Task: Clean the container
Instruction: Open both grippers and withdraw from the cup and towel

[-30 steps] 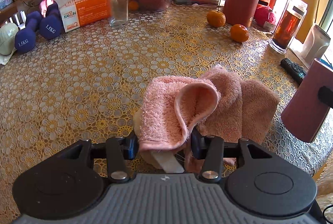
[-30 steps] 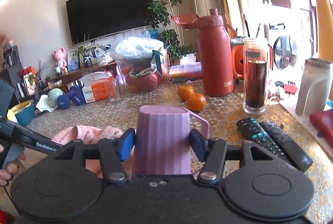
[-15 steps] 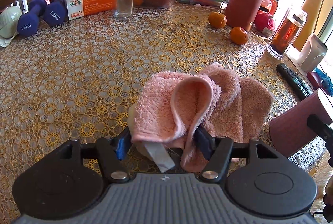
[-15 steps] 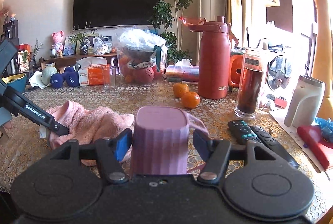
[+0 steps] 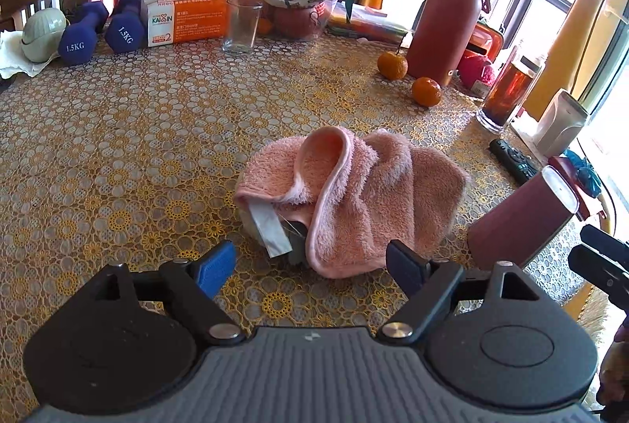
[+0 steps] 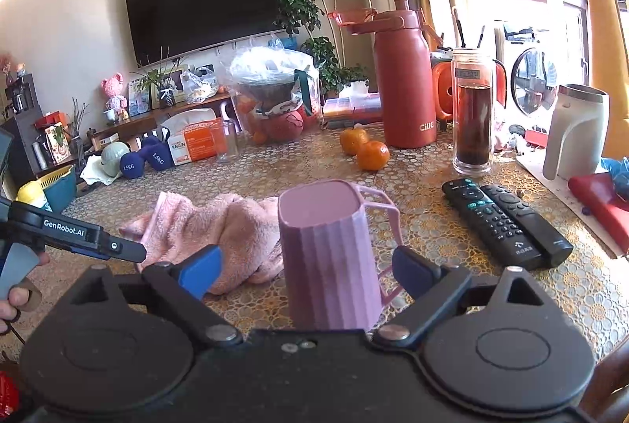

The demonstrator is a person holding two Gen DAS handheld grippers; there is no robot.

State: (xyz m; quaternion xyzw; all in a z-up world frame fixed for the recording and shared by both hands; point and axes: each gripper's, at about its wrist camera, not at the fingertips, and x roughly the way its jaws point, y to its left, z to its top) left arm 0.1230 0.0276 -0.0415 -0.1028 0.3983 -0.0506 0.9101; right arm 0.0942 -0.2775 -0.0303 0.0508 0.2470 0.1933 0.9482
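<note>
A crumpled pink towel (image 5: 354,195) with a grey label lies on the gold lace tablecloth (image 5: 118,148), just beyond my left gripper (image 5: 310,267). That gripper is open and holds nothing. The towel (image 6: 236,226) also shows in the right wrist view, left of the cup. A ribbed pink cup (image 6: 330,258) with a handle on its right stands upside down on the table. My right gripper (image 6: 306,271) is open around it, each blue pad a gap away from its wall. In the left wrist view the cup (image 5: 523,222) is right of the towel.
Two black remotes (image 6: 507,222) lie right of the cup. Behind them stand a glass bottle of tea (image 6: 471,124), a red flask (image 6: 405,81), two oranges (image 6: 369,155) and a white mug (image 6: 574,132). A drinking glass (image 5: 241,26), tissue box (image 5: 184,16) and dumbbells (image 5: 102,30) line the far side.
Both grippers have opened. The left let go of the towel and drew back from it. The right released the cup, which now rests on the table.
</note>
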